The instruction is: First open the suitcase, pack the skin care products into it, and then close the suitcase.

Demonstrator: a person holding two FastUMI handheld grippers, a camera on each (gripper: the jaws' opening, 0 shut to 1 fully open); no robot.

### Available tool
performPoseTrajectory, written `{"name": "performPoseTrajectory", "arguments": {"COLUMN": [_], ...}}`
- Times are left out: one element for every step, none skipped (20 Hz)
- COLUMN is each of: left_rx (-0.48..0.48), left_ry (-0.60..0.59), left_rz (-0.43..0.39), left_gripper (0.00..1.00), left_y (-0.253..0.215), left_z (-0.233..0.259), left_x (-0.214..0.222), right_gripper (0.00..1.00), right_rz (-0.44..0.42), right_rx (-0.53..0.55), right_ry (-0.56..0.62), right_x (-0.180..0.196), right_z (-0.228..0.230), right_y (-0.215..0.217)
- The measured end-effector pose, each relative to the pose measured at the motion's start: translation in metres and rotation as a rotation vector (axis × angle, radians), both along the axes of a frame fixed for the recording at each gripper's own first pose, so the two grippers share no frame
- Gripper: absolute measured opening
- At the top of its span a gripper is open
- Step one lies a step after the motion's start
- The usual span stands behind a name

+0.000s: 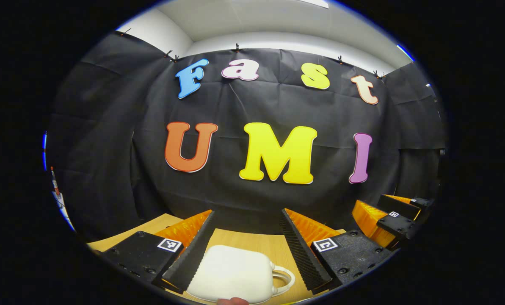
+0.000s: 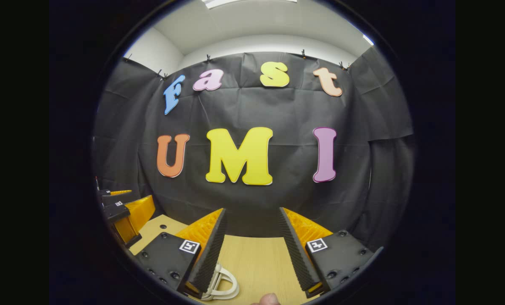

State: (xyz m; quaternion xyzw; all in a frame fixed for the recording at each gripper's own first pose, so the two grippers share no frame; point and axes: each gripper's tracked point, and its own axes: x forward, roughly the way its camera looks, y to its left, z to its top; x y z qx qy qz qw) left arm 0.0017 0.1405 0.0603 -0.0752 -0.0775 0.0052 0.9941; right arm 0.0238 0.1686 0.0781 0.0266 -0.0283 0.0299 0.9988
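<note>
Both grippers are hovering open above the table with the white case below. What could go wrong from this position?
1. The suitcase is smooth and rounded; the left gripper, open above it, might slip off the shell rather than open it.
2. The right gripper sits beside the case's handle; one finger could snag the loop and drag the case across the table.

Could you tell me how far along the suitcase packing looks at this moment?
Nothing looks done. The white suitcase lies closed on the wooden table, its handle untouched. Left gripper and right gripper hover open above it. Opening, packing and closing remain.
</note>
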Motion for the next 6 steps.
{"name": "performPoseTrajectory", "arguments": {"left_rx": [0.007,0.013,0.015,0.020,0.018,0.013], "left_ry": [0.001,0.000,0.000,0.005,0.008,0.013], "left_rz": [-0.004,-0.014,-0.023,-0.033,-0.038,-0.038], "left_gripper": [0.97,0.97,0.97,0.97,0.97,0.97], "left_y": [-0.0013,-0.0035,-0.0067,-0.0090,-0.0093,-0.0079], "left_z": [-0.0007,-0.0005,-0.0010,-0.0021,-0.0043,-0.0066], "left_x": [-0.0002,0.0002,0.0003,0.0010,0.0010,0.0007], "right_gripper": [0.74,0.74,0.74,0.74,0.74,0.74], "right_rz": [-0.001,-0.003,-0.002,-0.001,0.001,0.000], "right_rx": [0.001,0.001,0.001,0.003,0.002,-0.001], "right_ry": [0.002,0.005,0.008,0.010,0.008,0.008], "right_x": [-0.0006,-0.0001,0.0001,-0.0002,-0.0006,0.0002], "right_z": [-0.0006,-0.0012,-0.0032,-0.0040,-0.0039,-0.0045], "right_y": [-0.0009,-0.0005,-0.0001,0.0010,0.0024,0.0031]}}
